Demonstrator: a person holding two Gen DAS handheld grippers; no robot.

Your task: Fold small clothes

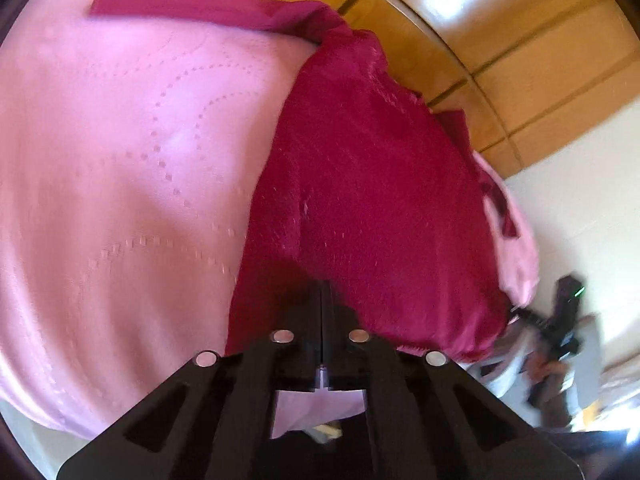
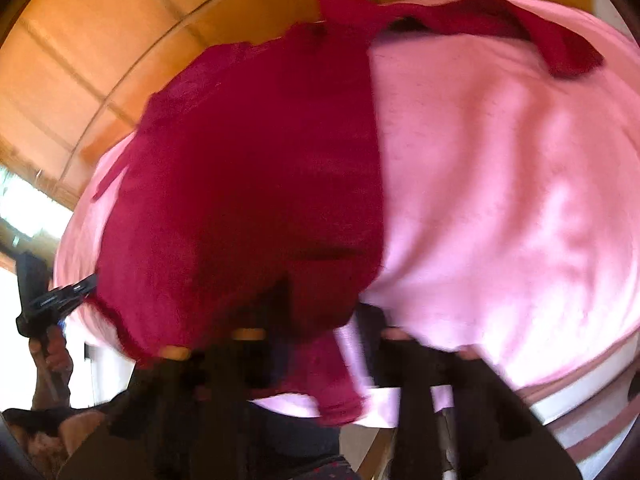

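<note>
A crimson knit garment [image 1: 360,180] lies spread on a pink quilted cover [image 1: 120,160], with a long strap [image 1: 180,6] trailing across the cover's far side. My left gripper [image 1: 322,286] is shut, its tips over the garment's near edge, and no cloth shows between the pads. In the right wrist view the same garment [image 2: 248,180] covers the left half of the pink cover [image 2: 500,200]. My right gripper [image 2: 324,320] is blurred; its fingers stand slightly apart with the garment's near hem bunched between them. The left gripper [image 2: 90,280] shows at the garment's left corner.
Orange wooden panelling [image 1: 520,40] runs behind the pink cover. A pale surface [image 1: 580,180] lies off to the right. A person's hand [image 2: 52,360] holds the left gripper's handle at the left edge of the right wrist view. The cover's striped border [image 2: 580,392] marks its near edge.
</note>
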